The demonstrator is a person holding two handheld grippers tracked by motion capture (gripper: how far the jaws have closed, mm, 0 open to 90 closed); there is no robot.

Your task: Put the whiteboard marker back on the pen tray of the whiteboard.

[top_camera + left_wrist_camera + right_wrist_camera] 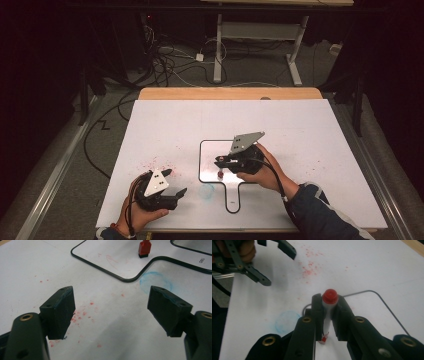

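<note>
One gripper (327,315) clamps marker (328,307) (left (111,308) gapes).

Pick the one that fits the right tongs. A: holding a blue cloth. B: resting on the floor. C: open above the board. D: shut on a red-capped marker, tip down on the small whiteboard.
D: the right tongs clamp the red-capped marker upright, its tip on the small whiteboard.

lab-like test room: white-topped table (165,130), tangled floor cables (165,60), dark curtained surroundings.
</note>
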